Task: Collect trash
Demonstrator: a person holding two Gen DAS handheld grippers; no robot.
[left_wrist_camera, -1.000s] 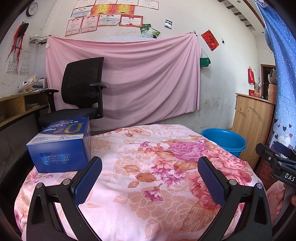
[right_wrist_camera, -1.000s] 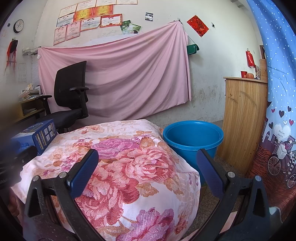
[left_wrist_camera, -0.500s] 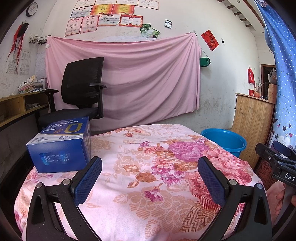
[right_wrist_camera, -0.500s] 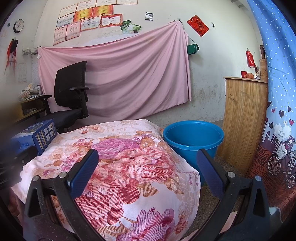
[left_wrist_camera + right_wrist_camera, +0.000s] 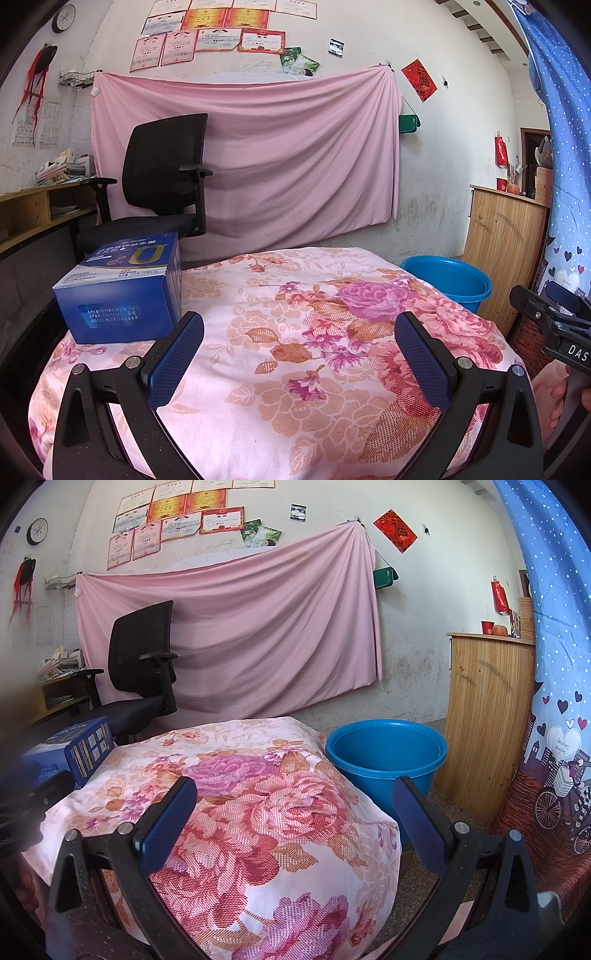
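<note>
Both empty and spread wide, left hand-held gripper [image 5: 299,354] and right hand-held gripper [image 5: 293,818] hover over the floral-cloth counter [image 5: 295,369], pre-grasp step: blue carton [image 5: 122,291] sits on counter's far-left edge, blue bucket [image 5: 384,753] beside its right side, next reach for carton.

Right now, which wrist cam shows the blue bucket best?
Right wrist: the blue bucket shows its whole rim, inner wall and position beside the floral-covered table. Left wrist catches only part of its rim and wall behind the table edge.
</note>
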